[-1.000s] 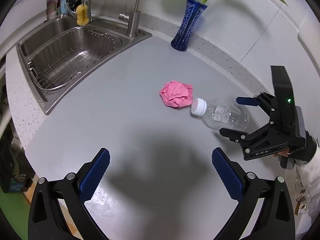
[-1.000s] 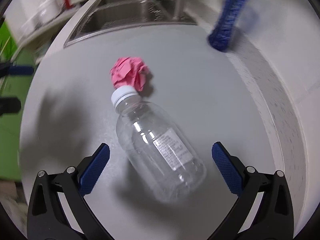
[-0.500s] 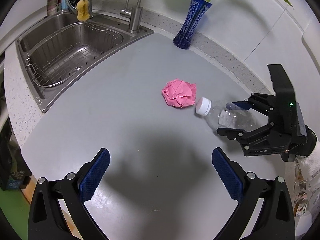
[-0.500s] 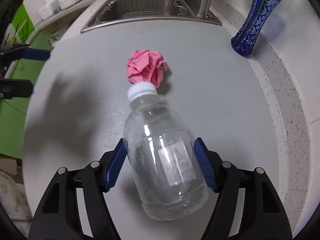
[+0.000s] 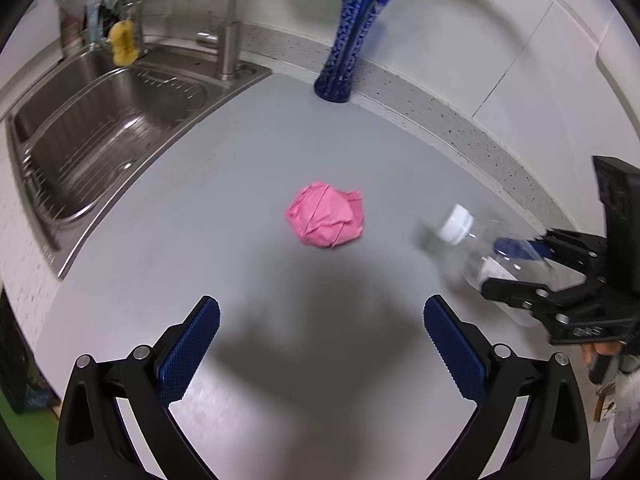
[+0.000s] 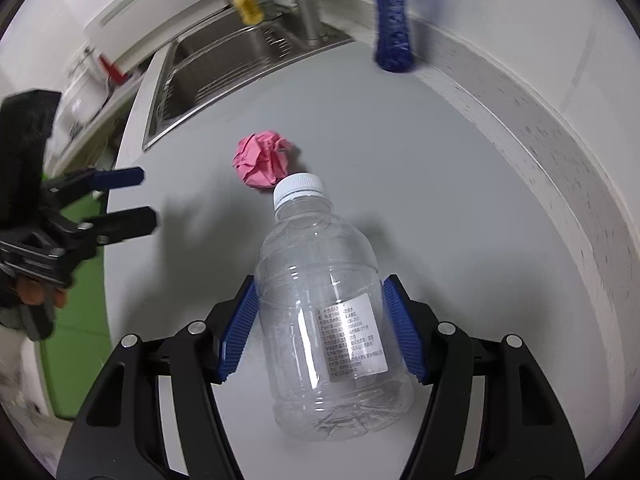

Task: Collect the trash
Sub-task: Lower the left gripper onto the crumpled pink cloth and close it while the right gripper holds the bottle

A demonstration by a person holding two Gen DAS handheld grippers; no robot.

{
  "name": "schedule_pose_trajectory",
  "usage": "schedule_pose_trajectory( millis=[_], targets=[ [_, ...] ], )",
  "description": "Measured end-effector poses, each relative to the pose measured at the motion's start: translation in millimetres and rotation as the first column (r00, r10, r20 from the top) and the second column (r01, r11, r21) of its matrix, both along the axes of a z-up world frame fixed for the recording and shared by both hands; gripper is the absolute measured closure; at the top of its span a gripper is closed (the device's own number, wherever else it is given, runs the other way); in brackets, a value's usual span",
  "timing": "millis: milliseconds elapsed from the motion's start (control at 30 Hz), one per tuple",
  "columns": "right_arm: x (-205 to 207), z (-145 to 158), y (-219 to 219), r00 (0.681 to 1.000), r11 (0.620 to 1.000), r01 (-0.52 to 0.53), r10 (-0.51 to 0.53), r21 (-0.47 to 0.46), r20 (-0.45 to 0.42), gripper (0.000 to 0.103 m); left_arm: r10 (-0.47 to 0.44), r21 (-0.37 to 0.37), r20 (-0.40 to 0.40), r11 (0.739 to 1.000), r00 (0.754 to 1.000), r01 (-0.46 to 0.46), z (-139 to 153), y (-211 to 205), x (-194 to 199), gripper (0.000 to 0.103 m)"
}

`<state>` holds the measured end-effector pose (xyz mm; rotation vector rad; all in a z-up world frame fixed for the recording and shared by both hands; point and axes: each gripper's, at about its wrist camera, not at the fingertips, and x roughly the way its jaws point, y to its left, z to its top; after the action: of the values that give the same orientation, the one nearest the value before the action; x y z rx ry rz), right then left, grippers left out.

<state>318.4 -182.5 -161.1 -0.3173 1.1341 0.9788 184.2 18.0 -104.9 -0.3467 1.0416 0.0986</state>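
a smooth grey bench (image 5: 168,240) fills most of both views, edged at the back by a speckled white upstand and a pale wall. a stainless steel sink (image 5: 100,128) is set into the bench's far left corner, with a tall tap (image 5: 230,52) at its rim and a yellow sponge (image 5: 122,42) hanging behind it. a blue patterned vase (image 5: 344,60) holding a green stem stands at the bench's back edge, against the upstand. near the middle of the bench lies a crumpled pink paper ball (image 5: 326,220). toward the right edge, the right gripper (image 6: 320,328) has its jaws pressed on both sides of a clear plastic bottle (image 6: 328,320) with a white cap (image 6: 300,188); the jaws have just been closing onto it. the cap points toward the paper ball, apart from it in the left wrist view. the bottle carries a small white label (image 6: 354,338) with rows of fine print too small to read. the left gripper (image 5: 320,344) hovers over the bench's near edge with its jaws wide and nothing between them. green floor or cabinet shows beyond the bench's left edge.
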Motion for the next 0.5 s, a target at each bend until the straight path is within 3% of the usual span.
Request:
schedule_pose_trajectory(
  millis=[433,467,500],
  targets=[
    [12,0,-22,0.997,0.997,0.068,-0.068,0.037,-0.022,0.039,-0.069,0.061,-0.025,0.996,0.997,0.07,-31,-1,71,0.006],
    [14,-2,-22,0.997,0.997,0.071,-0.07,0.036,-0.025,0.039,-0.071,0.061,-0.028,0.995,0.997,0.073,-34,-1,74,0.007],
    [15,-3,-24,0.997,0.997,0.073,-0.072,0.035,-0.027,0.039,-0.074,0.063,-0.033,0.995,0.997,0.076,-37,-1,76,0.016]
  ],
)
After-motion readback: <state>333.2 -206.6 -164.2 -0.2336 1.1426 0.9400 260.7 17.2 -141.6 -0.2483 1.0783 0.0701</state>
